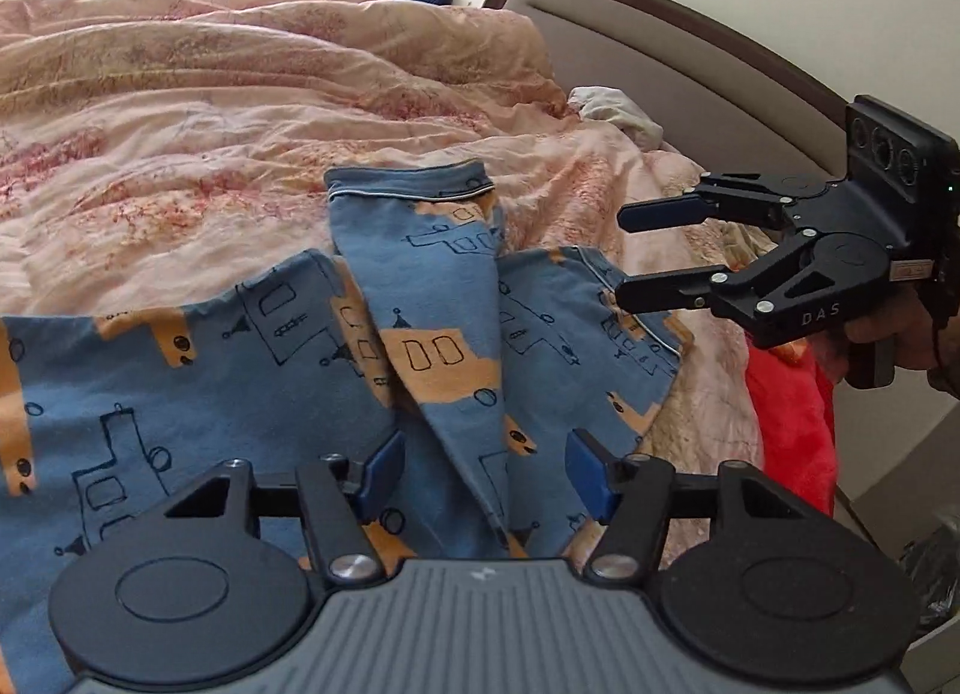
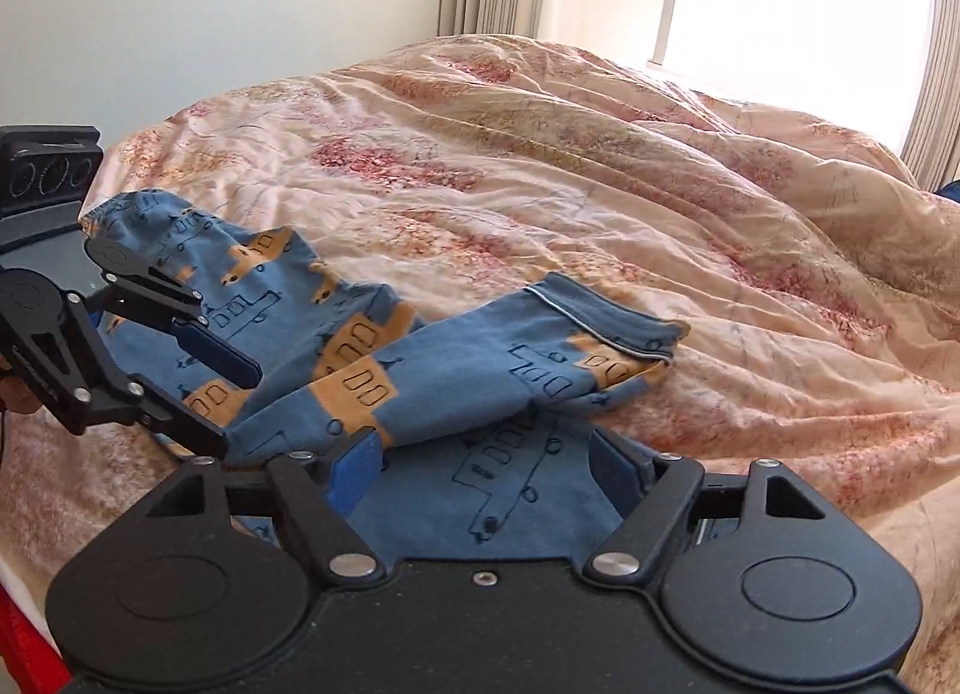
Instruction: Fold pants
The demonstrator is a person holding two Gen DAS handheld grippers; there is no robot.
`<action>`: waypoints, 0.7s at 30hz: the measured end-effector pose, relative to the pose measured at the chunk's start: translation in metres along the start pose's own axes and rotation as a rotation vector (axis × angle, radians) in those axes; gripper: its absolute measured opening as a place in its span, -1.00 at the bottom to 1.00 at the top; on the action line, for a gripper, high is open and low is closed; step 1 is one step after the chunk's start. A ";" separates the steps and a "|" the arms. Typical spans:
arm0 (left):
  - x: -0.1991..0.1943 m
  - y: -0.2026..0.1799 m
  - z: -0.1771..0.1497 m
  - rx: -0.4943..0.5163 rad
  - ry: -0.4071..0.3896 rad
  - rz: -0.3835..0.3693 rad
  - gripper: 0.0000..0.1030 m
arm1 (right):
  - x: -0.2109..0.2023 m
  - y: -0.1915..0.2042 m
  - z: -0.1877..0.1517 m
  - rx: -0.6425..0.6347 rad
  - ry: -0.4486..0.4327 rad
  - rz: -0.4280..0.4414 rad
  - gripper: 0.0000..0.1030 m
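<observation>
Both your left gripper [image 1: 480, 475] and right gripper [image 2: 489, 463] stand open and empty over the pants [image 2: 420, 370], whose loose leg probably runs far-right, nearer your right.

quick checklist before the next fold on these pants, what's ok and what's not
1. Left gripper open, nothing pinched: ok.
2. Right gripper open, nothing pinched: ok.
3. Pants lying on the quilt, all in view: cannot tell, the near end is hidden behind the grippers.
4. Folded-over leg lying flat and square on the other leg: not ok, it lies at an angle with a raised ridge.
5. Leg cuffs lined up: not ok, one reaches further than the other.
6. Quilt smooth under the pants: not ok, it is wrinkled.
</observation>
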State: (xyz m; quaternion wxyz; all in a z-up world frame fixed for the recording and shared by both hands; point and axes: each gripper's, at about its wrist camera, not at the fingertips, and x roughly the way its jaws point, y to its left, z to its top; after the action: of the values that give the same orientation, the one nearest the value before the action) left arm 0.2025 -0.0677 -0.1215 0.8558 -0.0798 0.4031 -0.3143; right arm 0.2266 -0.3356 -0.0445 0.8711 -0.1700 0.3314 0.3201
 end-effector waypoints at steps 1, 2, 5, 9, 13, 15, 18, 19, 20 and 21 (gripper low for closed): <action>0.006 0.005 0.001 -0.031 0.006 -0.007 0.19 | 0.005 -0.005 0.005 -0.022 0.005 0.000 0.49; 0.011 0.009 0.001 -0.055 0.012 -0.014 0.14 | 0.010 -0.008 0.009 -0.042 0.007 0.003 0.47; 0.019 0.013 0.002 -0.081 0.003 -0.006 -0.25 | 0.033 -0.020 0.032 -0.128 0.013 0.007 0.44; 0.020 -0.001 -0.001 -0.012 -0.025 -0.009 -0.54 | 0.087 -0.049 0.068 -0.165 0.063 0.036 0.25; 0.024 -0.011 -0.005 0.034 -0.017 0.000 -0.57 | 0.144 -0.068 0.103 -0.203 0.147 0.091 -0.36; 0.026 -0.010 -0.005 0.028 -0.013 -0.005 -0.57 | 0.165 -0.067 0.117 -0.225 0.200 0.148 -0.55; 0.027 -0.008 -0.006 0.027 -0.013 -0.010 -0.57 | 0.191 -0.055 0.130 -0.318 0.285 0.176 -0.55; 0.027 -0.007 -0.007 0.028 -0.012 -0.010 -0.57 | 0.198 -0.051 0.133 -0.342 0.313 0.178 -0.54; 0.028 -0.007 -0.007 0.028 -0.011 -0.010 -0.57 | 0.204 -0.047 0.135 -0.360 0.355 0.192 -0.52; 0.028 -0.006 -0.007 0.027 -0.010 -0.012 -0.57 | 0.209 -0.045 0.136 -0.376 0.387 0.203 -0.52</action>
State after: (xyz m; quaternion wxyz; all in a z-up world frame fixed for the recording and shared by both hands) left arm 0.2075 -0.0882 -0.1419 0.8570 -0.0724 0.3939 -0.3243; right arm 0.4407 -0.2068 -0.0854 0.7084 -0.3524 0.4418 0.4228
